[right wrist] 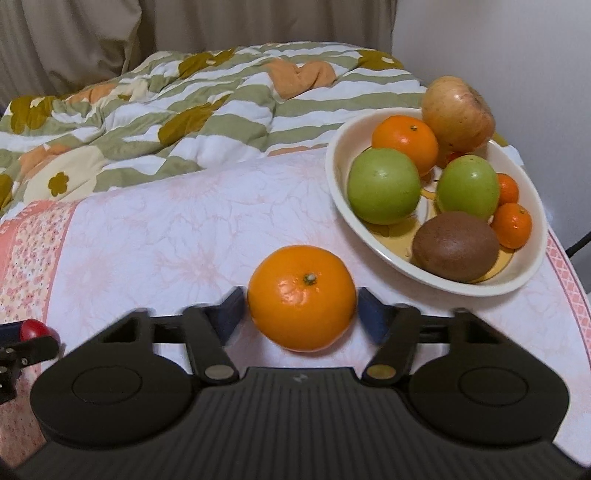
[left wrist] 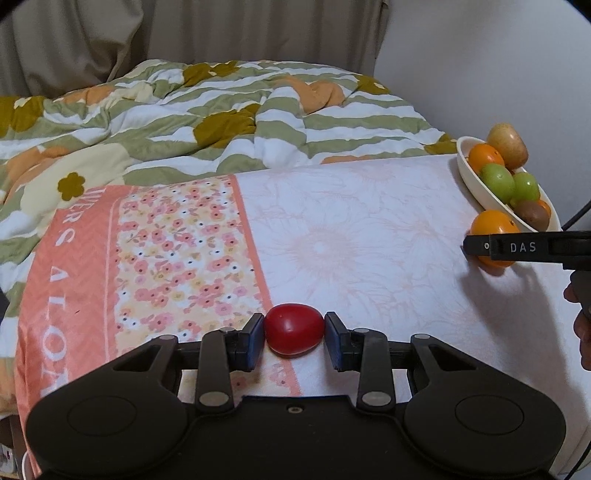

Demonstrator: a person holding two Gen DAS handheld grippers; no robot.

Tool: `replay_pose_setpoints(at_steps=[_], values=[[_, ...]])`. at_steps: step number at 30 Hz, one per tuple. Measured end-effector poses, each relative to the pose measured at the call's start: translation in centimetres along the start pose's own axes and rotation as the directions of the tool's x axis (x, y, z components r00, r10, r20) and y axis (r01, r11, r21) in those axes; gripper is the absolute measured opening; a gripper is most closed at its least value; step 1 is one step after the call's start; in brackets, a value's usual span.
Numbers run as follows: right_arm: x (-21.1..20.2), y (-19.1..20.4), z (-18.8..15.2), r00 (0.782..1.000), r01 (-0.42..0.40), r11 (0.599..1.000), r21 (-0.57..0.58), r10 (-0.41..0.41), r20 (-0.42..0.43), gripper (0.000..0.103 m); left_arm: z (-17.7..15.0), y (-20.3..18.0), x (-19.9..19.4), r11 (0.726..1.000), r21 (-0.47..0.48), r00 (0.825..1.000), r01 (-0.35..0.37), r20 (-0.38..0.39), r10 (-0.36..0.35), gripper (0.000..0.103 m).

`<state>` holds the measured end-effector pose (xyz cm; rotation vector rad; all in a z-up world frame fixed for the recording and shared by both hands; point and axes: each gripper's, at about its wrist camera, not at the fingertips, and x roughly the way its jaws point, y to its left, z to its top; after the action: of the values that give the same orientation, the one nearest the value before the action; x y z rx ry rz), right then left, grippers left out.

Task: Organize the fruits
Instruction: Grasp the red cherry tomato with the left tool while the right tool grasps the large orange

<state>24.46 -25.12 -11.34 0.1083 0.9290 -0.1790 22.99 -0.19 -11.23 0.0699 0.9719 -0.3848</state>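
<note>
Left tongs (left wrist: 294, 334): we see both pads pressed against a small red tomato (left wrist: 294, 334), clamped on it, low over the near part of the tabletop (left wrist: 369, 229).
Right tongs (right wrist: 301, 312): we see them closed around a large orange (right wrist: 301, 298), one pad at each side, near the middle of the right wrist view; the pads are blurred.
Bowl (right wrist: 338, 162): we count one cream oval bowl at the far right of the tabletop, just beyond and to the right of the held orange, apart from it.
Fruit in the bowl: we count seven. Two green fruits (right wrist: 384, 186), three oranges of which two are small (right wrist: 511, 225), one brown kiwi (right wrist: 455, 245) at the near end, one yellowish apple (right wrist: 458, 112) at the far end.
Loose fruit: we count two, the tomato and the large orange, both in tongs.
Cloth: we see a white floral cloth (left wrist: 192, 251) with a salmon border covering the tabletop.
Beyond: a bed with a green, white and orange quilt (left wrist: 184, 110) lies past the far edge, with a beige curtain (left wrist: 110, 33) behind it.
In the way: in the left wrist view the right tongs cross in front of the large orange and hide its middle.
</note>
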Motion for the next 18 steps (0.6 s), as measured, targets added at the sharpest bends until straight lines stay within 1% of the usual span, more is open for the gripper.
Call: replay_pose_setpoints(at_steps=[2, 9, 12, 18], values=[[0.0, 0.1, 0.0, 1.000, 0.001, 1.000, 0.000, -0.001, -0.001, 0.076, 0.0, 0.2, -0.3, 1.000, -0.008, 1.000, -0.006, 0.006, 0.006, 0.038], [-1.1, 0.5, 0.1, 0.999, -0.039, 0.999, -0.010, 0.039, 0.007, 0.075, -0.1, 0.0, -2.6, 0.999, -0.030, 0.998, -0.023, 0.052, 0.025, 0.038], [-2.3, 0.7, 0.0, 0.998, -0.057, 0.998, -0.017, 0.057, 0.020, 0.075, -0.1, -0.3, -4.0, 0.999, -0.036, 0.997, -0.028, 0.077, 0.030, 0.039], [-5.9, 0.9, -0.6, 0.995, -0.084, 0.995, -0.046, 0.086, 0.054, 0.075, -0.4, -1.5, -7.0, 0.999, -0.037, 0.991, -0.027, 0.133, 0.032, 0.038]])
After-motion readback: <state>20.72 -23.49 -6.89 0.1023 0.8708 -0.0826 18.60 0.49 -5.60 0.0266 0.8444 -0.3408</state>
